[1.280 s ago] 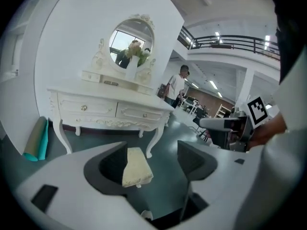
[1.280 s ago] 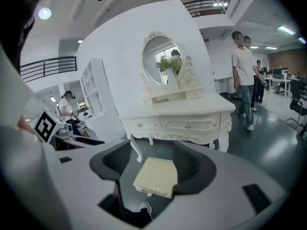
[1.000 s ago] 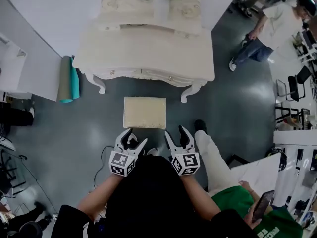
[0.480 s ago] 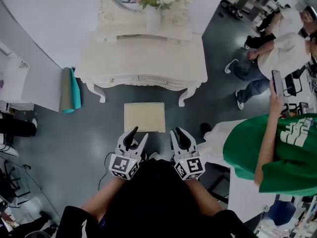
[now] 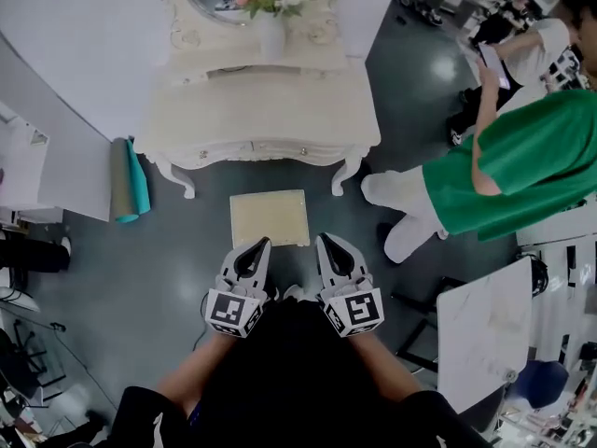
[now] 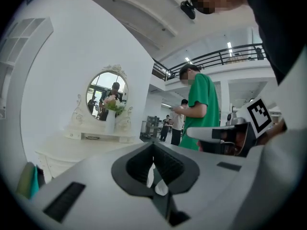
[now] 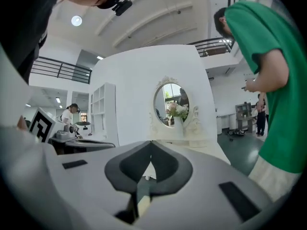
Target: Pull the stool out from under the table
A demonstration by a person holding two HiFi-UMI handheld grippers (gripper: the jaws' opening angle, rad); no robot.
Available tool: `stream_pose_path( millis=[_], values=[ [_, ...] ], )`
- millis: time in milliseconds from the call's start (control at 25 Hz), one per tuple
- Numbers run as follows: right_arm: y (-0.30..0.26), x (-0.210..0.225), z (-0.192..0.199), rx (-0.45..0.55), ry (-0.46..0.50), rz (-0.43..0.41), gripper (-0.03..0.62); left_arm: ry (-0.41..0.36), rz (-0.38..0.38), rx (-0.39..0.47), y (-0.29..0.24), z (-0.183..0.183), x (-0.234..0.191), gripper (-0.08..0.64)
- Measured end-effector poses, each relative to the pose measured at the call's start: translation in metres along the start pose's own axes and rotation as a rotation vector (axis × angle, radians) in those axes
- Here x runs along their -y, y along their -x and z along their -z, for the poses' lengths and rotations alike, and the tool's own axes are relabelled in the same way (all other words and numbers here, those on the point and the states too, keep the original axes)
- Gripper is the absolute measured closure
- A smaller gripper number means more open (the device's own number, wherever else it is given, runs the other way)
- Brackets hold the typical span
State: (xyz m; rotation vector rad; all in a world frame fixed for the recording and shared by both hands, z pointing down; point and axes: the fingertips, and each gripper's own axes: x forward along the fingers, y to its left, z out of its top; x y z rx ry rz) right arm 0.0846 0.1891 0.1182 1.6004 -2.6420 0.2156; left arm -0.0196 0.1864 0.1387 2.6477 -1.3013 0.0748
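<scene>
**Jaws shut, hands off: the pull looks finished**

A second ago my left tongs (image 5: 261,245) and right tongs (image 5: 324,243) hung wide open at the near edge of the stool (image 5: 269,218). They have just been closing, and now both pairs of jaws are together with nothing between them, raised to look level across the table (image 5: 266,110). The stool stands on the floor just ahead of both tips, untouched and clear of the table's front edge. I judge the pulling done; what is left is backing off, minding the person in green (image 5: 508,157) out beyond my right tongs
</scene>
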Motion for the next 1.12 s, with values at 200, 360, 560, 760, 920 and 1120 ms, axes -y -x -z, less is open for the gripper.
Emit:
stream_pose_path(
  millis=[200, 360, 560, 760, 920, 1120],
  values=[
    [0.003, -0.004, -0.007, 0.027, 0.052, 0.003, 0.575, -0.028, 0.008, 0.004, 0.000, -0.001, 0.004, 0.546],
    [0.000, -0.010, -0.011, 0.038, 0.057, 0.005, 0.575, -0.017, -0.013, 0.016, 0.005, -0.005, -0.002, 0.546],
    [-0.003, -0.018, -0.011, 0.037, 0.068, -0.013, 0.575, 0.010, -0.054, 0.009, 0.011, -0.002, -0.010, 0.546],
    [-0.003, -0.020, -0.010, 0.031, 0.072, -0.033, 0.575, 0.018, -0.074, 0.004, 0.015, 0.000, -0.010, 0.546],
    [-0.004, -0.020, -0.007, 0.031, 0.070, -0.044, 0.575, 0.031, -0.079, 0.009, 0.017, 0.005, -0.008, 0.546],
    [-0.002, -0.016, -0.009, 0.037, 0.074, -0.049, 0.575, 0.044, -0.067, 0.024, 0.013, 0.005, -0.003, 0.546]
  ],
)
